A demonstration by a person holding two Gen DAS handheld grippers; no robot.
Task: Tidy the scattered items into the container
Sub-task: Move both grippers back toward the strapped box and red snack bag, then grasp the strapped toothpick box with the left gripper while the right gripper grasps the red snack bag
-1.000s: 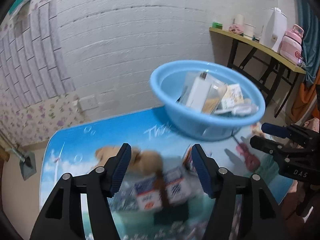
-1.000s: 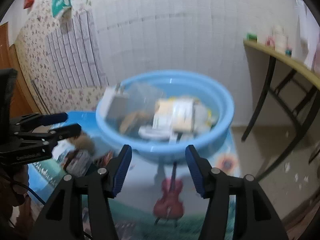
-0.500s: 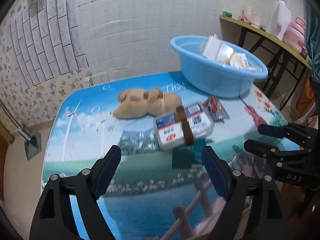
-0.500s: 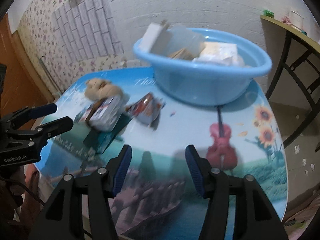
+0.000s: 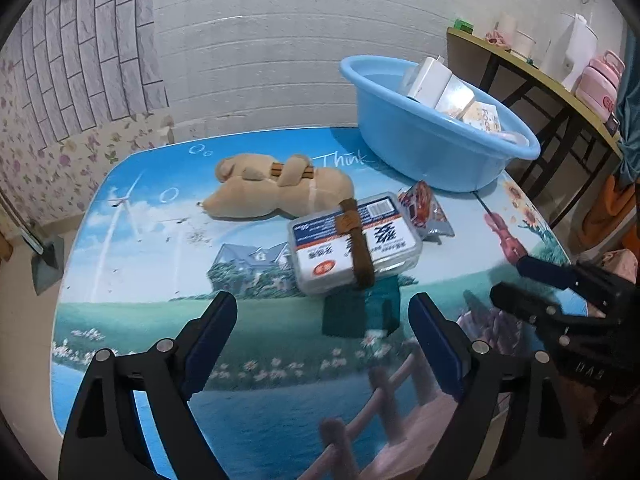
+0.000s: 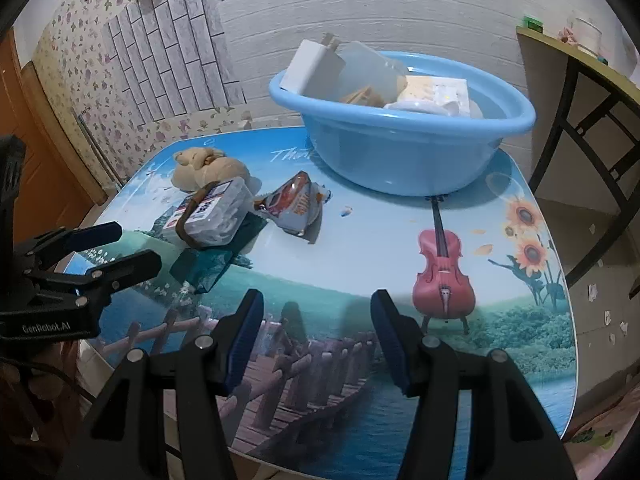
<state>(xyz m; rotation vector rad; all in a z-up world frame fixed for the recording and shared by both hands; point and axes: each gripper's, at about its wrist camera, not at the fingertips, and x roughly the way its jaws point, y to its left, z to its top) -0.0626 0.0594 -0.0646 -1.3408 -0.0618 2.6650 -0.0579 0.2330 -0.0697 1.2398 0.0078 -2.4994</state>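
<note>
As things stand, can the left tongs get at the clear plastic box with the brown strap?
Probably yes. The left tongs are open and empty, with the clear plastic box straight ahead and only bare table between.

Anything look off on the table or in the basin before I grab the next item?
Nothing spilled or damaged. The clear plastic box sits tilted, propped on a dark green cloth, with a brown strap draped over it. In the blue basin, a white box sticks up past the rim.

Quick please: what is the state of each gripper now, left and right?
Left gripper: open, its jaws have just been opening, nothing between them.
Right gripper: open, holds nothing.
</note>
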